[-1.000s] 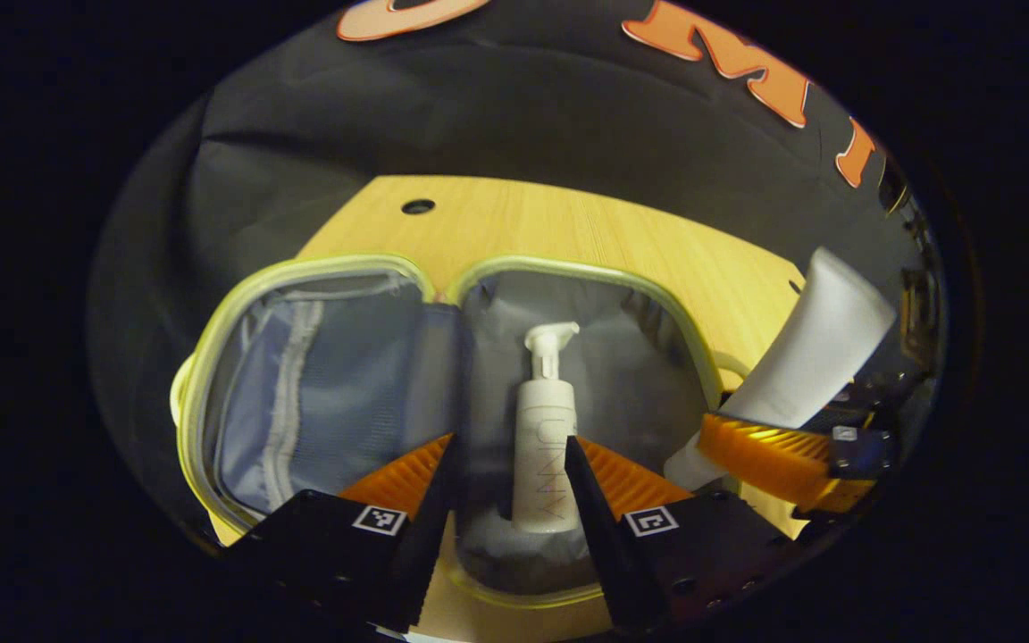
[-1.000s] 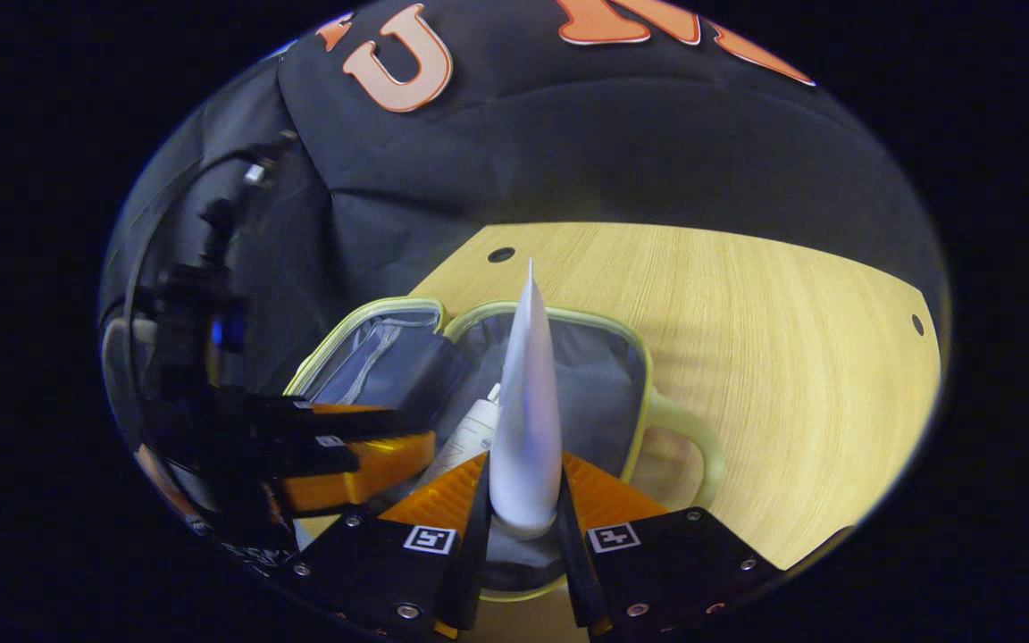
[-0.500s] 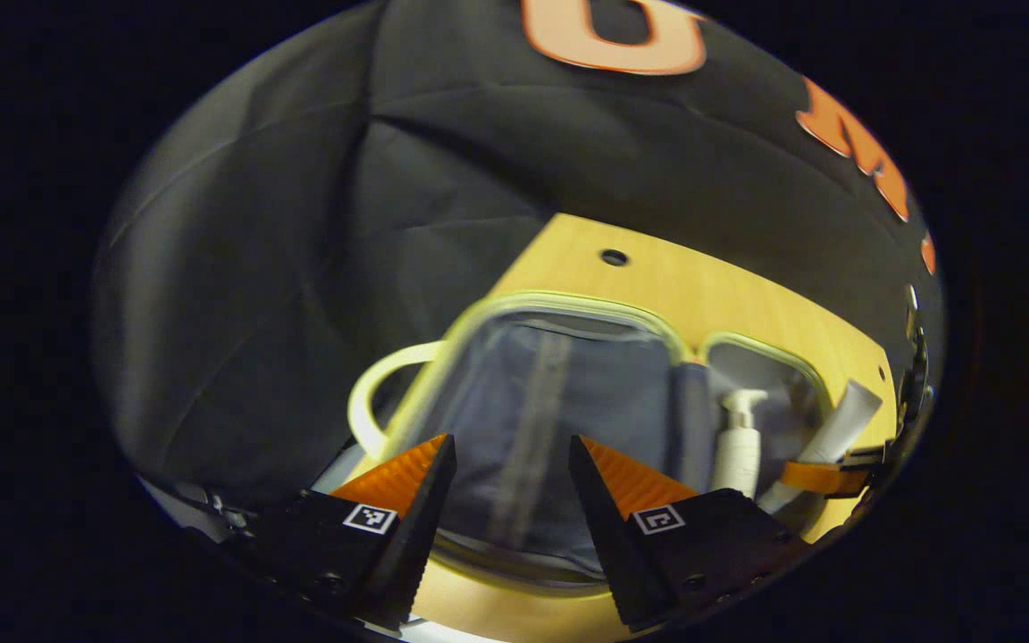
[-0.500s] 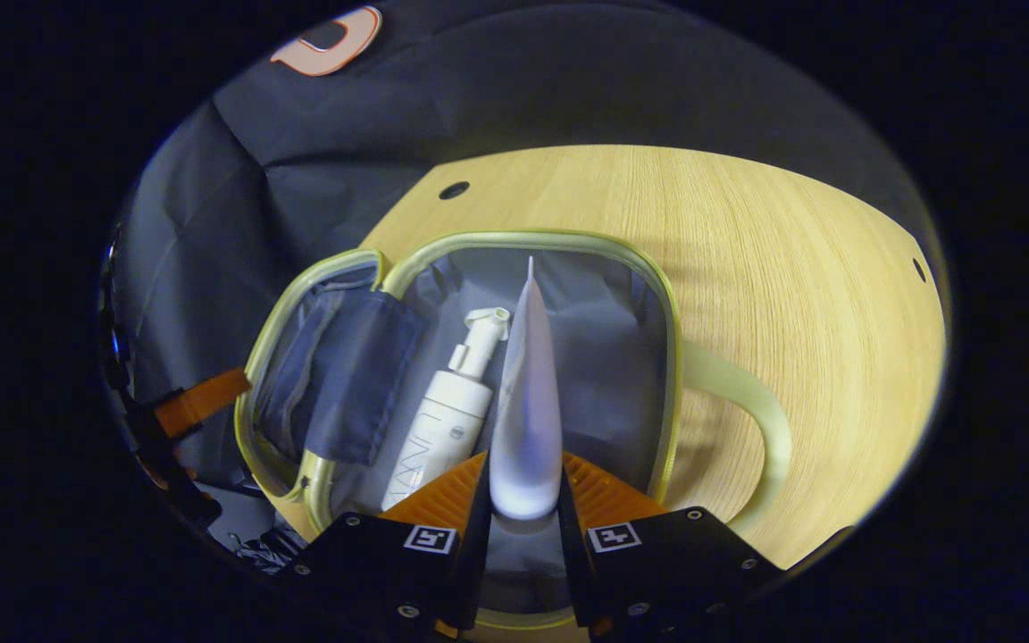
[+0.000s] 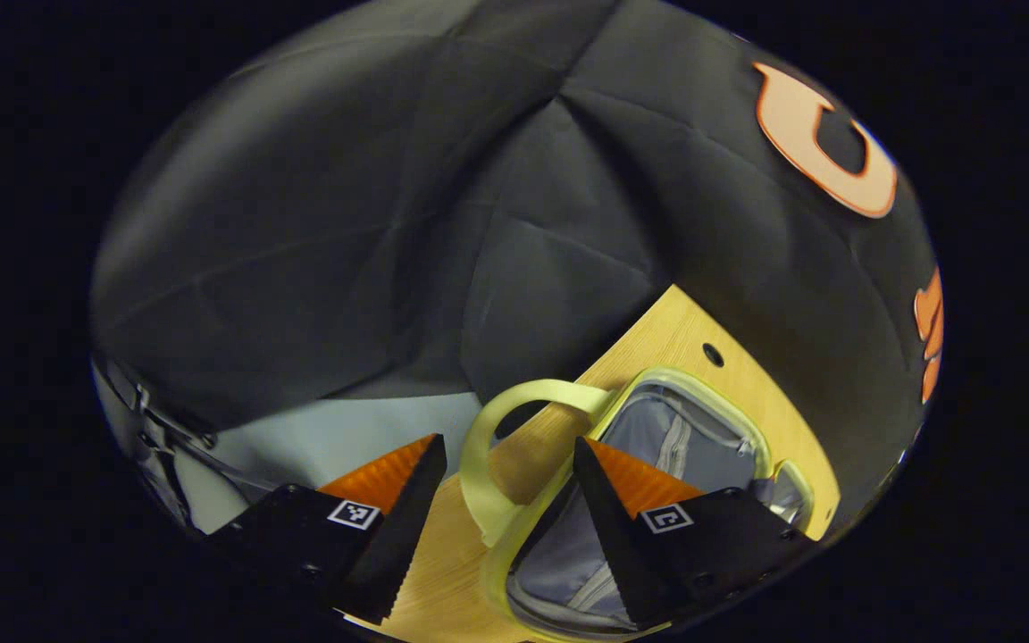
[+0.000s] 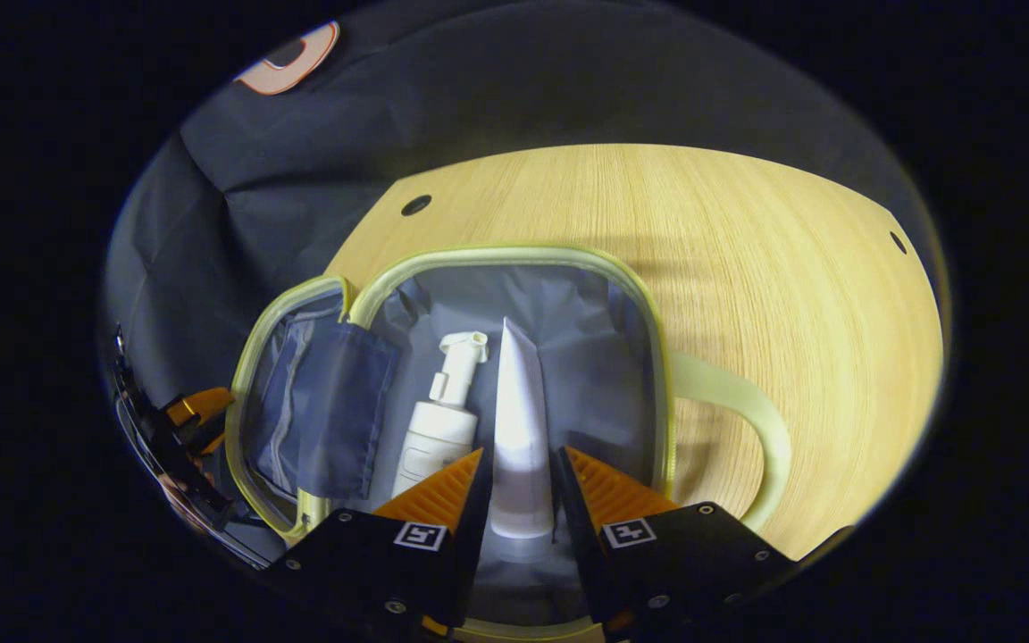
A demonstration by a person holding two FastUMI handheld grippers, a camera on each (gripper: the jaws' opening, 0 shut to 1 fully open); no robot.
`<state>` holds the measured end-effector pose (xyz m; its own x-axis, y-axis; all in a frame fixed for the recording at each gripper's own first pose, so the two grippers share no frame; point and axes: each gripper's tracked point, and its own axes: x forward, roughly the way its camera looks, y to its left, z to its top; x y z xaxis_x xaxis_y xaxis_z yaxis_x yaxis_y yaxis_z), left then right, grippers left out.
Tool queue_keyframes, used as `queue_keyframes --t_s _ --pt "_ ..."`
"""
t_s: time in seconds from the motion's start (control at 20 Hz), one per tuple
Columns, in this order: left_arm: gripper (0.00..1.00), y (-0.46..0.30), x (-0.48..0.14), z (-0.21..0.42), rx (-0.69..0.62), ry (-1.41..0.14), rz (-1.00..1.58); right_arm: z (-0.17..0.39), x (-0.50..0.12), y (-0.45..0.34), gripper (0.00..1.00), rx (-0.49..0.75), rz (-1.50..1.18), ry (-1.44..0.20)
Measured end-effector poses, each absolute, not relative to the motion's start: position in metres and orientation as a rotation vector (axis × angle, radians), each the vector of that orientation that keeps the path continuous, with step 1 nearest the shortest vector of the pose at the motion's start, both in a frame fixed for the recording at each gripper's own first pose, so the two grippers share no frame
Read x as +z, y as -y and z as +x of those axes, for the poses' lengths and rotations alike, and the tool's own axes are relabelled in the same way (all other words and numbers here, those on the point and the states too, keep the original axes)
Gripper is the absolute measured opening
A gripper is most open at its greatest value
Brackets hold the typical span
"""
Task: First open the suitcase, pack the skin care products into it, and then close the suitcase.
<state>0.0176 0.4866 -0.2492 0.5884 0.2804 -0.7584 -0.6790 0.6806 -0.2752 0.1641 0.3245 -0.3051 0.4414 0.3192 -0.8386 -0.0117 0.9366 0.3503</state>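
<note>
We are packing: the right gripper (image 6: 519,464) pinches the tube (image 6: 514,420) inside the open suitcase (image 6: 648,313), beside the pump bottle (image 6: 439,424). Next, release it. The left gripper (image 5: 506,455) is spread, empty, at the handle (image 5: 488,438).

My left gripper view looks down from close above the table's (image 5: 657,335) near-left edge, with the suitcase (image 5: 702,429) handle just ahead of its jaws. My right gripper view looks steeply down into the open suitcase (image 6: 514,259), close beyond its jaws. Both share suitcase and table (image 6: 747,232).
</note>
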Motion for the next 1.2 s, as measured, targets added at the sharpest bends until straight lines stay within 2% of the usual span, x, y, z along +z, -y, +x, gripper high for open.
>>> queue_keyframes --t_s 0.1,0.15,0.35,0.5,0.55,0.65,0.75,0.8,1.2 --pt "0.94 -0.497 -0.245 0.016 0.611 -0.728 -0.671 0.169 -0.290 -0.311 0.58 0.186 0.331 -1.054" --pt "0.89 -0.498 -0.248 0.010 0.615 -0.744 -0.695 0.173 -0.282 -0.303 0.63 0.174 0.337 -1.025" --pt "0.89 -0.494 -0.270 0.021 0.601 -0.743 -0.872 0.176 -0.248 -0.269 0.74 0.126 0.330 -0.920" --pt "0.57 -0.483 -0.281 0.032 0.542 -0.755 -0.942 0.169 -0.228 -0.252 0.80 0.108 0.330 -0.863" --pt "0.57 -0.493 -0.288 0.030 0.553 -0.764 -0.927 0.167 -0.221 -0.248 0.81 0.104 0.335 -0.846" --pt "0.22 -0.483 -0.297 0.031 0.518 -0.803 -0.959 0.159 -0.210 -0.240 0.83 0.093 0.343 -0.818" --pt "0.23 -0.484 -0.283 0.037 0.473 -0.770 -0.923 0.155 -0.199 -0.230 0.83 0.084 0.345 -0.787" --pt "0.12 -0.483 -0.274 0.037 0.427 -0.760 -0.891 0.152 -0.193 -0.225 0.83 0.080 0.343 -0.770" --pt "0.11 -0.447 -0.133 0.054 0.214 -0.532 -0.837 0.146 -0.165 -0.201 0.83 0.098 0.353 -0.690"
